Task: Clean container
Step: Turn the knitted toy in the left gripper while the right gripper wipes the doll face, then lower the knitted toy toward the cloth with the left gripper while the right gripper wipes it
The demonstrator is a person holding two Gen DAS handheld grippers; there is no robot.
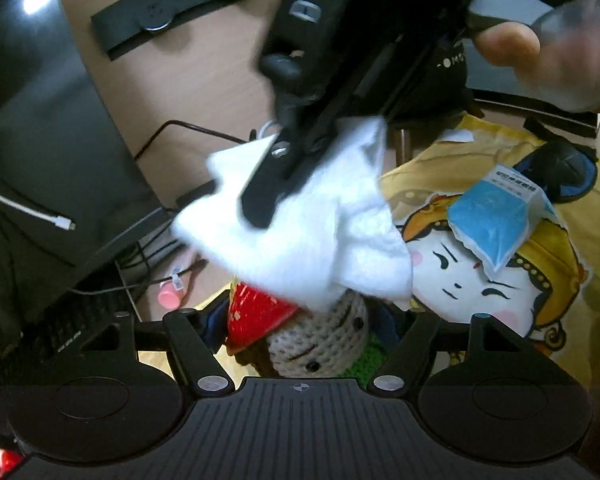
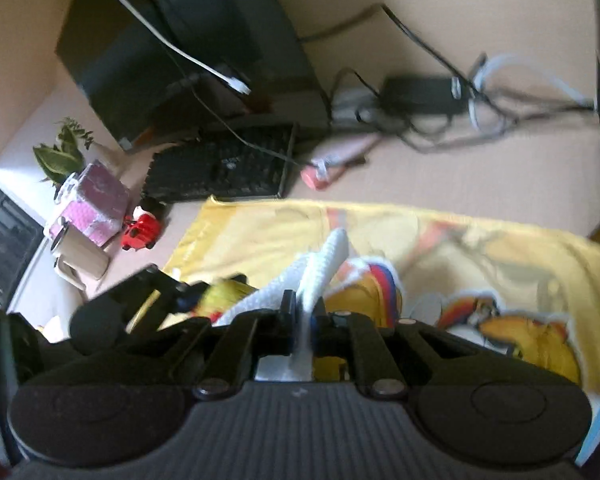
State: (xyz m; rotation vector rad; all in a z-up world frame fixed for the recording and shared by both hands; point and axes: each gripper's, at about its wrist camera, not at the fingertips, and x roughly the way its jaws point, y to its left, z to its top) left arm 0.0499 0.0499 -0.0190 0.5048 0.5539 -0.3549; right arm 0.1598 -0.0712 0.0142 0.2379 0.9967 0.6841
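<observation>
A crochet-covered container (image 1: 320, 344), with a beige knitted face, red cap and green trim, sits between the wide-set fingers of my left gripper (image 1: 302, 318), which look closed on its sides. My right gripper (image 1: 260, 200) comes down from above, shut on a crumpled white tissue (image 1: 308, 240) that rests on the container's top. In the right wrist view the tissue (image 2: 320, 268) sticks out between the shut fingers of the right gripper (image 2: 304, 304). My left gripper (image 2: 140, 300) shows blurred at the left. A person's hand (image 1: 560, 40) holds the right gripper's handle.
A yellow cartoon cloth (image 1: 540, 300) covers the desk, with a blue packet (image 1: 496, 216) lying on it. A black monitor (image 1: 40, 140), keyboard (image 2: 220, 168), tangled cables with a power brick (image 2: 420, 92), a pink tube (image 1: 170, 292), a mug (image 2: 80, 256) and a red toy (image 2: 140, 232) stand around.
</observation>
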